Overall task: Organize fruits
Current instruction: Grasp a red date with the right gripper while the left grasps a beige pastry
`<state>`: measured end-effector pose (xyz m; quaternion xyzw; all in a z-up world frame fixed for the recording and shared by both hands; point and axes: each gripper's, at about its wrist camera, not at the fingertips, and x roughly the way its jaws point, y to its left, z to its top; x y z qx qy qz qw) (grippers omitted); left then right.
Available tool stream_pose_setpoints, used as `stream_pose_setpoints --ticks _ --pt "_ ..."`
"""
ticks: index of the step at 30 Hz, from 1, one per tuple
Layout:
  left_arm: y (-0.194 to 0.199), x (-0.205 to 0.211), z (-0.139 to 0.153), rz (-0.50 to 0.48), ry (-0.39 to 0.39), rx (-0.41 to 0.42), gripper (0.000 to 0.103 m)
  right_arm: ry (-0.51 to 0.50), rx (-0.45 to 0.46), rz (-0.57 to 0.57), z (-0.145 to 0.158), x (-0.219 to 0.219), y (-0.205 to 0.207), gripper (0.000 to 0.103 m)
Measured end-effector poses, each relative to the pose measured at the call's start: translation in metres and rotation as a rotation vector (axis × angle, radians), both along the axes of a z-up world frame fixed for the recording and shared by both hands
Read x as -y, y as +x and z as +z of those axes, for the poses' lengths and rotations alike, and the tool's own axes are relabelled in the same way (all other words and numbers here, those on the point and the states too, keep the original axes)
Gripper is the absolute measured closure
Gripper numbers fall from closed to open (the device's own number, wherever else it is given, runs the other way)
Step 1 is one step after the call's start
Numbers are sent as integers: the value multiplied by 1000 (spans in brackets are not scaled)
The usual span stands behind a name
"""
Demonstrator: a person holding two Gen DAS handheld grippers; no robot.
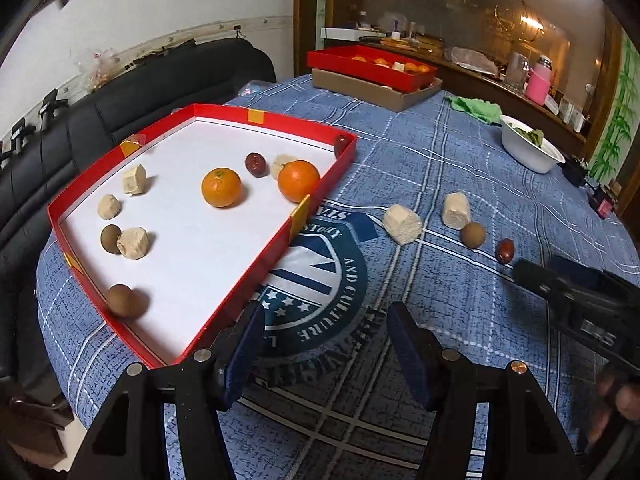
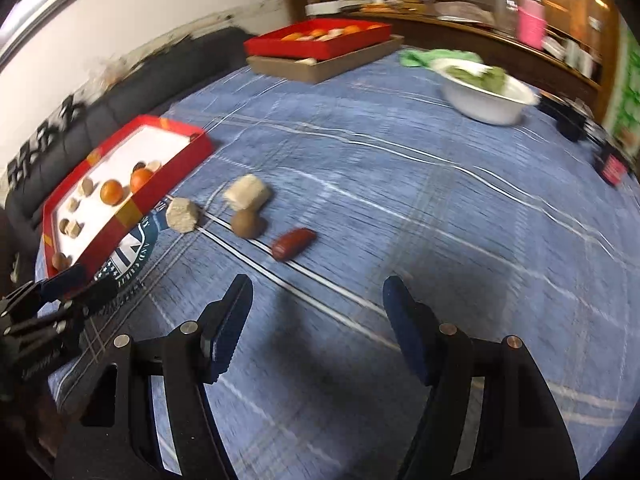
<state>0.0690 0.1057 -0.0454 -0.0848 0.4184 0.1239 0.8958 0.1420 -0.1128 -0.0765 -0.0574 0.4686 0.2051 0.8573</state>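
Red cardboard tray (image 1: 256, 268) sitting at about 10 o'clock on the blue plaid tablecloth (image 1: 440, 184), holding two oranges (image 1: 221, 187), a couple of dark red dates (image 1: 255, 164), brown round fruits (image 1: 125, 300) and several beige chunks (image 1: 133, 243). Still lying loose on the cloth around 1 o'clock from the tray: two beige chunks (image 2: 182, 215), one brown round fruit (image 2: 245, 223) touching the farther chunk, and a red date (image 2: 292, 243) just beside it. Left gripper (image 1: 324, 340) hovering over the round emblem near the tray's corner, jaws spread apart, gripping nothing. Right gripper (image 2: 316, 312) hanging over bare cloth at 6 o'clock from the loose date, jaws also released and empty, pretty blurry. Second red tray (image 2: 316, 40) resting on a brown box (image 2: 320, 68) at 12 o'clock, white bowl (image 2: 484, 100) of greens off at 2 o'clock.
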Motion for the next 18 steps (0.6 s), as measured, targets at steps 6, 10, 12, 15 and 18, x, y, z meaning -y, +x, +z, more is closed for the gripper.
stream_pose_setpoints --ticks 6,10,12,15,18 --pt "18 6 1 -41 4 7 42 -75 14 37 -16 -28 20 66" --pt "39 16 2 -69 16 16 42 -70 10 45 -13 -25 17 76" --pt "52 20 0 -70 14 8 42 -62 17 34 -9 -17 12 76" --pt "73 29 -5 -71 22 -19 41 -25 35 14 1 -4 5 76" --pt "91 37 -11 -64 33 -36 41 1 53 2 6 6 2 78"
